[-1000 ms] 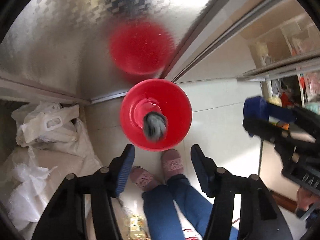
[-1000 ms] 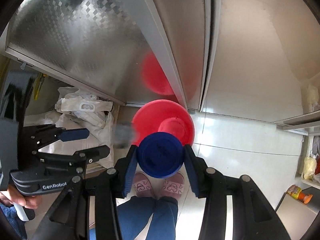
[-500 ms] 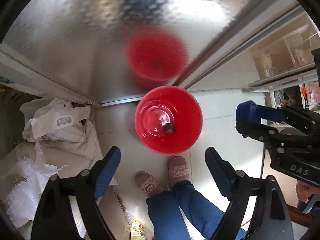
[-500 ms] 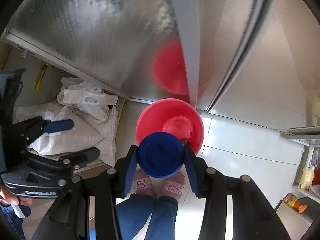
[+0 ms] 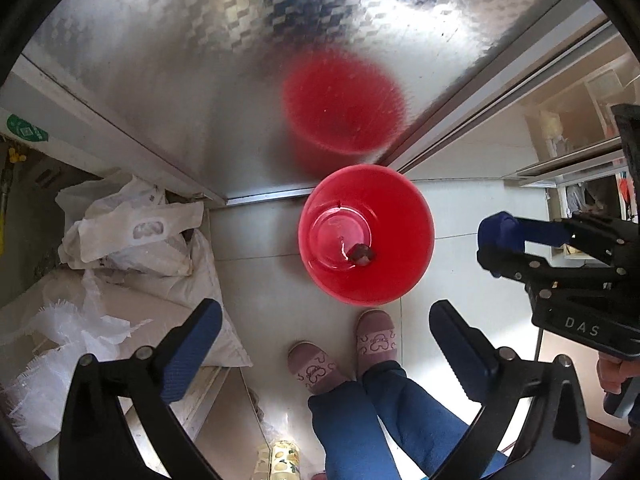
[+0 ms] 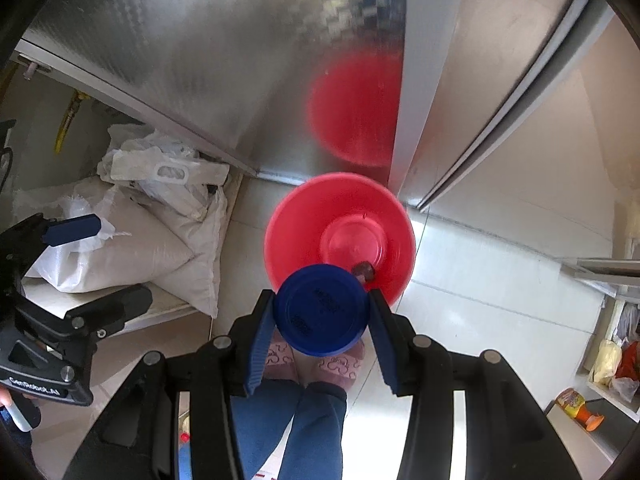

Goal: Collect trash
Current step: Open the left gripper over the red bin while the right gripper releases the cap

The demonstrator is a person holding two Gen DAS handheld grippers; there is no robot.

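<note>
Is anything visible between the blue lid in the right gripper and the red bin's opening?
Nothing visible. The blue lid sits clamped in the right gripper over the red bin's near rim; its mouth is uncovered.

You have one red bin (image 5: 366, 236) with one dark scrap (image 5: 361, 254) inside, one blue lid (image 6: 322, 310), two slippers (image 5: 376, 338) and two tongs (image 5: 326, 350).

right gripper (image 6: 322, 322) clamps a blue lid (image 6: 321, 310) above the red bin (image 6: 300, 216) holding a dark scrap (image 6: 363, 269).
</note>
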